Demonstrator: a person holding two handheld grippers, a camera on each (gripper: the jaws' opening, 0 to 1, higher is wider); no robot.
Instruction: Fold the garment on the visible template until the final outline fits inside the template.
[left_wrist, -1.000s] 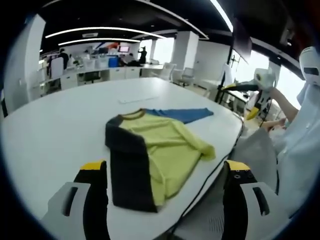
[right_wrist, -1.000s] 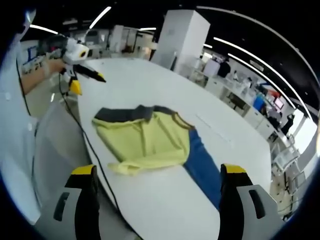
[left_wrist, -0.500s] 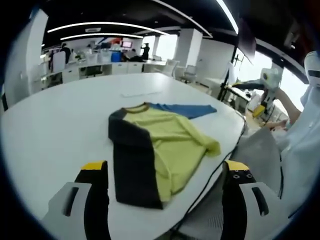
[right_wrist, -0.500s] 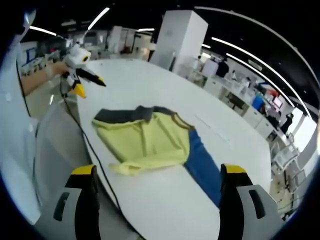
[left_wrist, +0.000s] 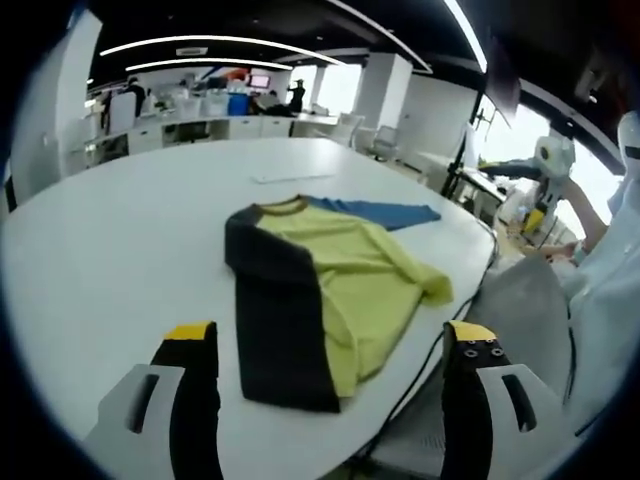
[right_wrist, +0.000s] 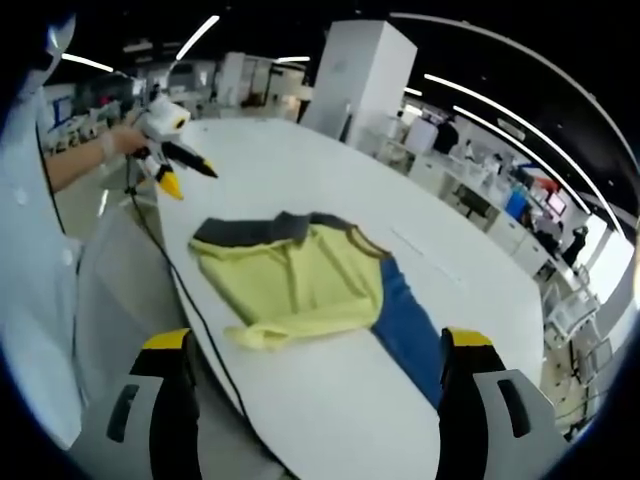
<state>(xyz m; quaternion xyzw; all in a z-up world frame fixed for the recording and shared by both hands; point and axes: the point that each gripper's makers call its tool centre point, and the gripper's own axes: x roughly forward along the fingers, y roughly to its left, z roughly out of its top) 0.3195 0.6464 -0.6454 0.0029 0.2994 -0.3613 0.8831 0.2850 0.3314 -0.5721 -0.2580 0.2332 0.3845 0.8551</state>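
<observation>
A long-sleeved garment lies on the white table near its edge. Its body is yellow, a dark grey sleeve is folded across it, and a blue sleeve stretches away. My left gripper is open, short of the garment and above it. The right gripper view has the same garment, with the blue sleeve toward me. My right gripper is open above the table edge. The left gripper, held in a hand, hovers beyond the dark sleeve.
A black cable runs along the table edge. A grey chair and the person's white sleeve stand beside the table. A thin pale strip lies past the garment. Desks and chairs fill the far room.
The left gripper has come a little closer to the garment and, in the right gripper view, has drifted toward the dark sleeve. The garment has not moved. Both grippers stay open.
</observation>
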